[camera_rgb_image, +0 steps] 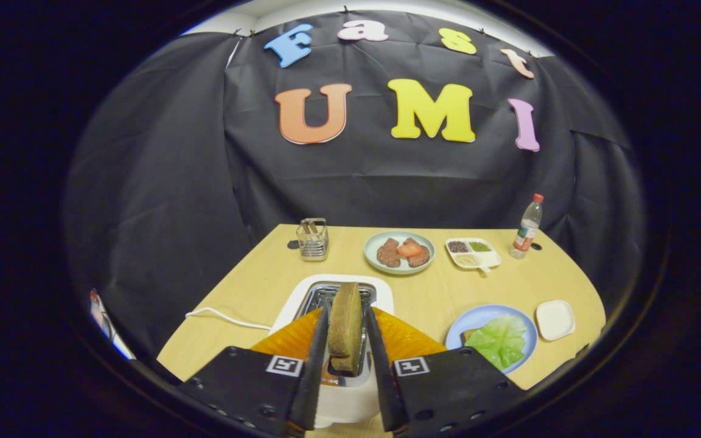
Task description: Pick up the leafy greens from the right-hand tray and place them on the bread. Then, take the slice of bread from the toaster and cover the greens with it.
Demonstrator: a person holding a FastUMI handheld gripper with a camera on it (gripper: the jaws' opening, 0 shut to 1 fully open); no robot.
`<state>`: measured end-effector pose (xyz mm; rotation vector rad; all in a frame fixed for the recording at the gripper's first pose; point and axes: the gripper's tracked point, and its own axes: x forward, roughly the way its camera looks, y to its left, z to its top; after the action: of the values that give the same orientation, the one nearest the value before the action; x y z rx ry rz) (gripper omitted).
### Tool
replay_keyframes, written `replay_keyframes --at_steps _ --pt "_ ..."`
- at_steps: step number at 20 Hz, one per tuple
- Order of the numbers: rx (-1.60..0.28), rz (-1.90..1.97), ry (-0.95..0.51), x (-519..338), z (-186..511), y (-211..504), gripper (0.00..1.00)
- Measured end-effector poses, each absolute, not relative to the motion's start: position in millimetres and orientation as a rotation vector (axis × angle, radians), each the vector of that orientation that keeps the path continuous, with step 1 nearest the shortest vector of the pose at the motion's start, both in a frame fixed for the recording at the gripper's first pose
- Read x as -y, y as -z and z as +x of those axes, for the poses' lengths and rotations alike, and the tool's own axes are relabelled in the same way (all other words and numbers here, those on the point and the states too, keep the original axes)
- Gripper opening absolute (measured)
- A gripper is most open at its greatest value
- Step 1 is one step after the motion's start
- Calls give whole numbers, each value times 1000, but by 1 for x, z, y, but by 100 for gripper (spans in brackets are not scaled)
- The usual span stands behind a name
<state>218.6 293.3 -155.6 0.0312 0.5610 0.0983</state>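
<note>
Gripper view: your gripper (345, 340) clamps the bread slice (345, 325) between both fingers, above the toaster (338, 298). Greens (499, 339) already lie on the blue plate (478, 317). Second step in hand; next, carry the slice right and lower it squarely.

Bread slice (345, 325) over toaster (350, 389); greens (499, 340) seemingly rightward.

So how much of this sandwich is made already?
The leafy greens already lie on the bread on the blue plate. The gripper now holds the bread slice above the toaster. Left: carry it over and cover the greens.
</note>
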Motion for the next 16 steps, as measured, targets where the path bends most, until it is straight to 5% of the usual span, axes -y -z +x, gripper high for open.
replay_keyframes --at_steps 6,8,16 --pt "-548 29 -125 -299 224 159 39" --pt "-538 14 -112 -295 223 159 7" --pt "-392 33 -156 -298 209 92 6"
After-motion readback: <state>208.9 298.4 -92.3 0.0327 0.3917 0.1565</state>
